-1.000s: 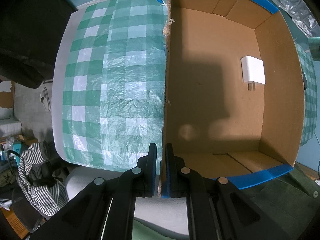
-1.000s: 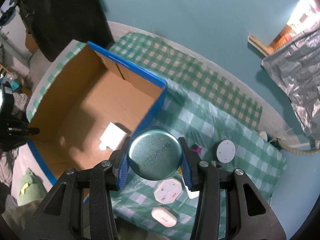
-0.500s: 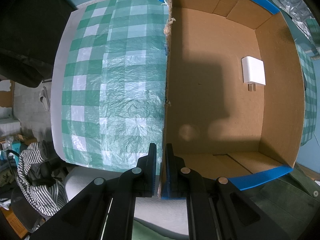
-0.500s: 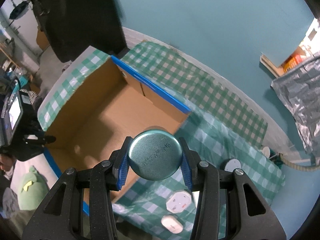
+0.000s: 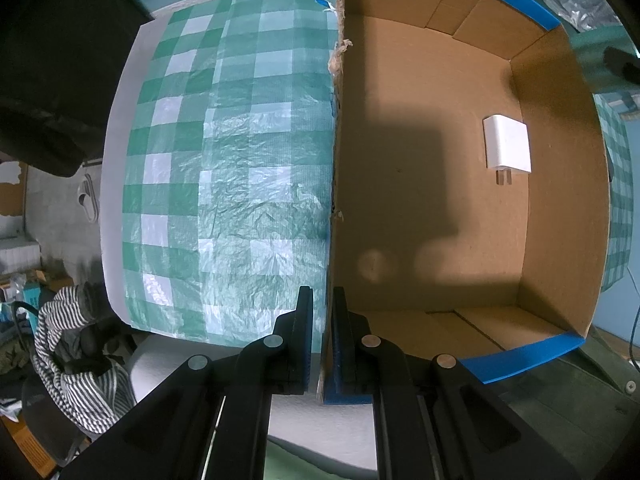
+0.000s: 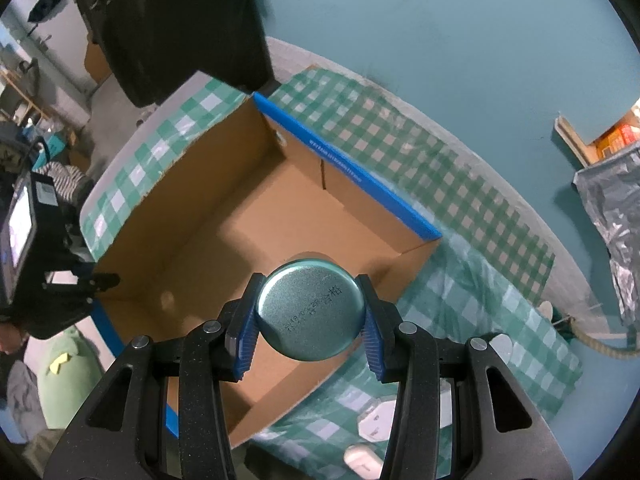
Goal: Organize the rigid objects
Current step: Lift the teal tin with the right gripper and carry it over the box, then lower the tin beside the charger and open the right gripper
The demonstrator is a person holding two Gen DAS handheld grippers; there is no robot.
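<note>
My right gripper (image 6: 310,326) is shut on a round teal metal tin (image 6: 310,312), holding it by its sides above the open cardboard box (image 6: 208,240). The tin's flat printed bottom faces the camera. My left gripper (image 5: 322,336) is shut on the box wall (image 5: 334,160), pinching its near edge from above. Inside the box a white plug adapter (image 5: 507,148) lies flat near the right wall. In the right wrist view the adapter is hidden behind the tin.
The box has blue edges and stands on a green checked tablecloth (image 5: 232,160). Right of the box lie a white socket adapter (image 6: 376,426), a small white case (image 6: 362,462) and a round white disc (image 6: 500,346). Striped clothing (image 5: 76,344) hangs past the table's edge.
My right gripper has carried the tin leftward from beside the box's blue edge to above its inside. The left gripper and box stayed still.
</note>
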